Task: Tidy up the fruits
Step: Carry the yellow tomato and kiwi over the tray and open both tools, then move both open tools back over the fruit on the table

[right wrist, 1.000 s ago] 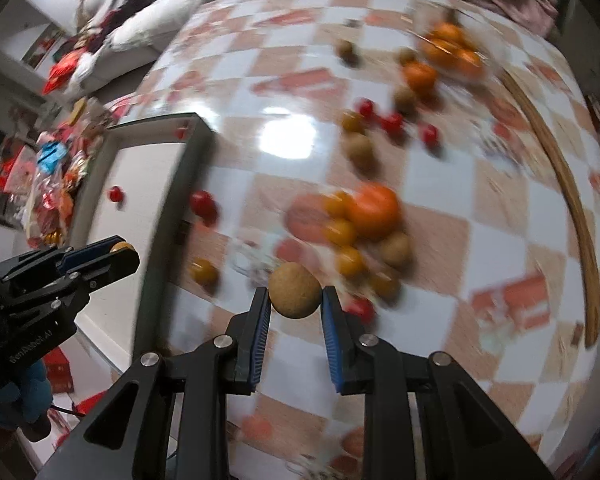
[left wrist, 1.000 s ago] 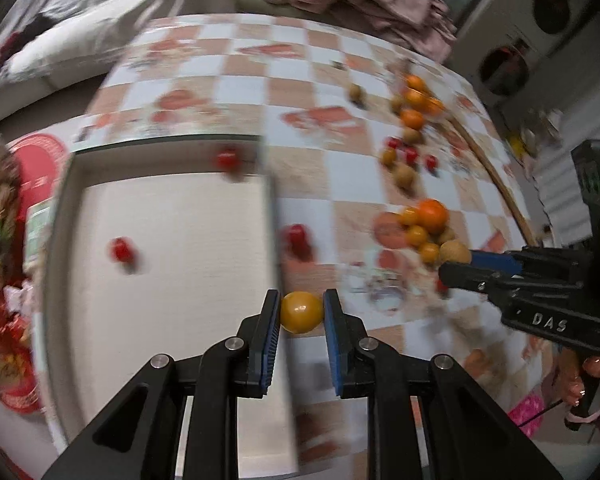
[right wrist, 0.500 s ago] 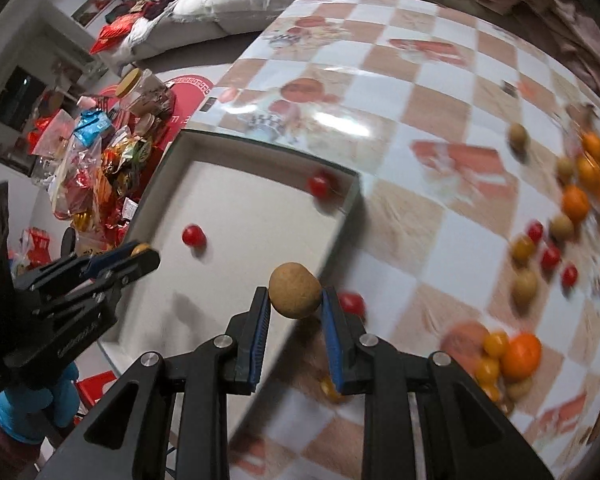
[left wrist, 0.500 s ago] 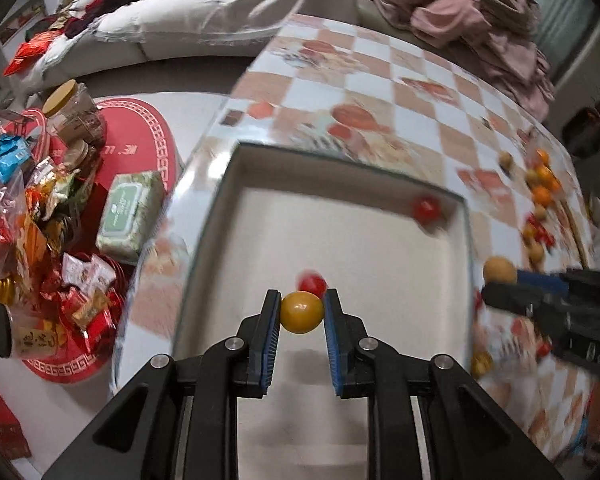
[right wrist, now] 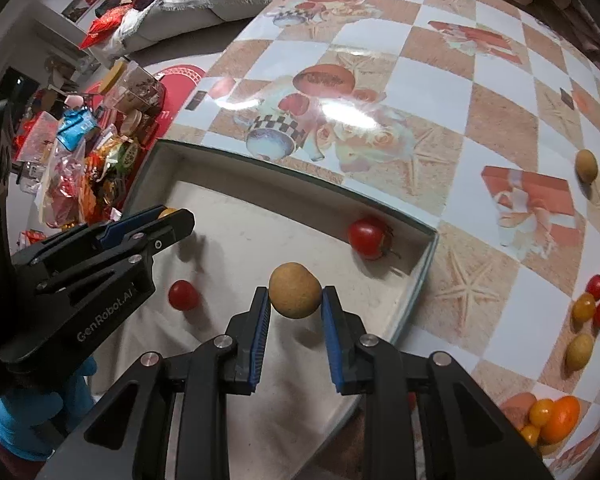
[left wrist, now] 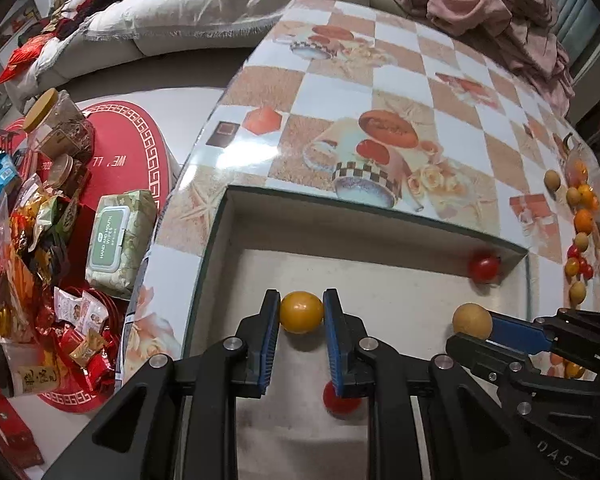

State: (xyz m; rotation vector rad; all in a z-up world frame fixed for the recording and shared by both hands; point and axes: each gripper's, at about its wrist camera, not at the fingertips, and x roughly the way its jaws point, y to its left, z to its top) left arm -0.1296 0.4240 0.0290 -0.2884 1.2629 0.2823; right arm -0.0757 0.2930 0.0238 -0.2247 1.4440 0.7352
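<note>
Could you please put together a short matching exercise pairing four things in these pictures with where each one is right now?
Things:
1. yellow fruit
2. brown fruit
3. large red tomato
4. pack of wipes

Places:
A. lying in the far corner of the tray
B. held in the right gripper
C. on the floor beside the table
D. held in the left gripper

Pairs: 1-D, 2-B, 3-A, 4-C
</note>
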